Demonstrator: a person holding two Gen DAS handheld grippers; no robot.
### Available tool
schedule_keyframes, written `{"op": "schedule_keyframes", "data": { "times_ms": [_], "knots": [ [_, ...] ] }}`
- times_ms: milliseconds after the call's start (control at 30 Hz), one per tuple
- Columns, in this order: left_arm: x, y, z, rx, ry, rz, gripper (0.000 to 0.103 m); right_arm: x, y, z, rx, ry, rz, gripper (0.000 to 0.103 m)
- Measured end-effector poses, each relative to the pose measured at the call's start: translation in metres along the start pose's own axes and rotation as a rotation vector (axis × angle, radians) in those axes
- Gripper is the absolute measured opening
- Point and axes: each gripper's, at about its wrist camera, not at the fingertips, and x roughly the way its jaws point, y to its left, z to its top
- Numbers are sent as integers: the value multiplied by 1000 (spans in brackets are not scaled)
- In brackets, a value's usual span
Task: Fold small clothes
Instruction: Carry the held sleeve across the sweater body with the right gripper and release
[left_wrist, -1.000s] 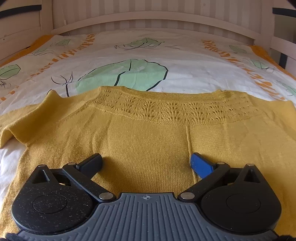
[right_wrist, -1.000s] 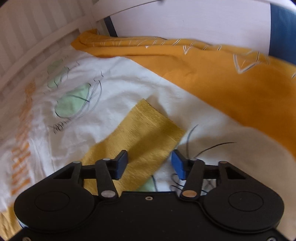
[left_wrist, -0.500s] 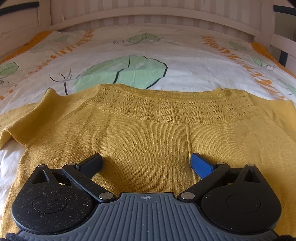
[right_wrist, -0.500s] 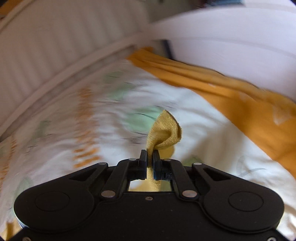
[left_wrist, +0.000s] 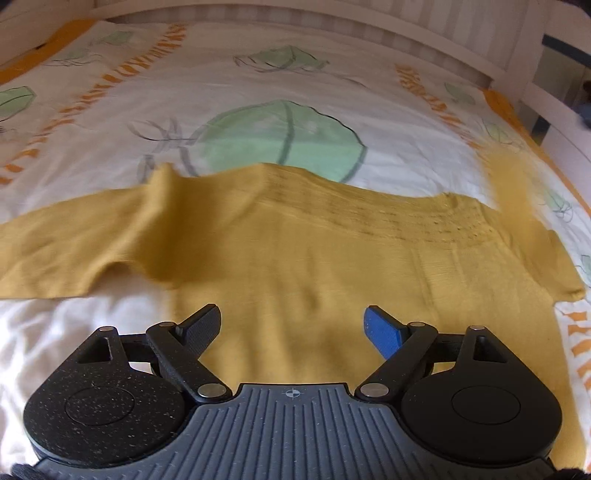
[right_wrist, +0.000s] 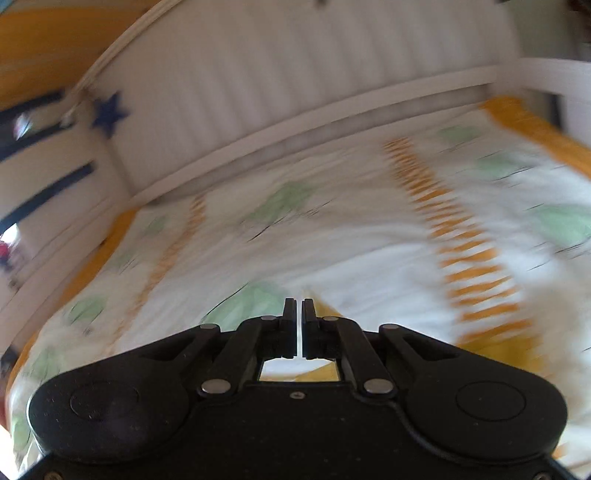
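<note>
The sweater (left_wrist: 295, 258) lay flat on the duvet (left_wrist: 258, 74), neck toward the far end, and everything here is placed against it. At its left edge the left sleeve (left_wrist: 66, 251) stretched straight out, flat and not yet folded. Over its lower middle hung the left gripper (left_wrist: 291, 328). Its jaws stood wide and had just been closing a little, with knit beneath them but nothing pinched.

At the sweater's right shoulder the right sleeve (left_wrist: 511, 184) stood up off the duvet as a blurred yellow strip. The right gripper (right_wrist: 299, 314) was out of the left view. In its own view the jaws were closed to a sliver. A scrap of yellow showed beside one tip and more through the gap below them, so I judged it to be pinching that sleeve, though the cloth in the slit itself was hard to make out.

The step in hand looked like the first sleeve fold. The next move called for carrying the right sleeve inward across the sweater's chest, laying it flat and letting go. The left gripper could pin the body or go for the left sleeve.
</note>
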Motion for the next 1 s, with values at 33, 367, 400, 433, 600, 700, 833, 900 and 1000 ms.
{"op": "schedule_keyframes", "data": {
  "times_ms": [33, 367, 400, 433, 600, 700, 833, 900, 1000],
  "knots": [
    [-5, 8, -2, -4, -5, 1, 85, 12, 15, -12, -14, 21, 20, 8],
    [-36, 64, -21, -69, -11, -1, 84, 58, 91, -127, -121, 232, 51, 17],
    [-37, 65, -22, -72, -11, -5, 84, 54, 91, -131, -136, 235, 38, 18],
    [-38, 65, -22, -78, -10, -8, 84, 48, 89, -136, -145, 235, 25, 18],
    [-45, 57, -19, -77, -43, -10, 84, 13, 87, -153, -215, 168, -55, 60],
    [-52, 42, -14, -40, -67, -14, 84, -5, 82, -153, -287, 100, -85, 72],
    [-57, 14, -5, 17, -111, -14, 84, -19, 75, -151, -329, -10, -96, 95],
    [-58, -4, 1, 42, -146, 0, 84, -26, 71, -150, -348, -71, -132, 102],
    [-54, -33, 12, 105, -175, 24, 84, -25, 62, -147, -389, -108, -178, 102]
  ]
}}
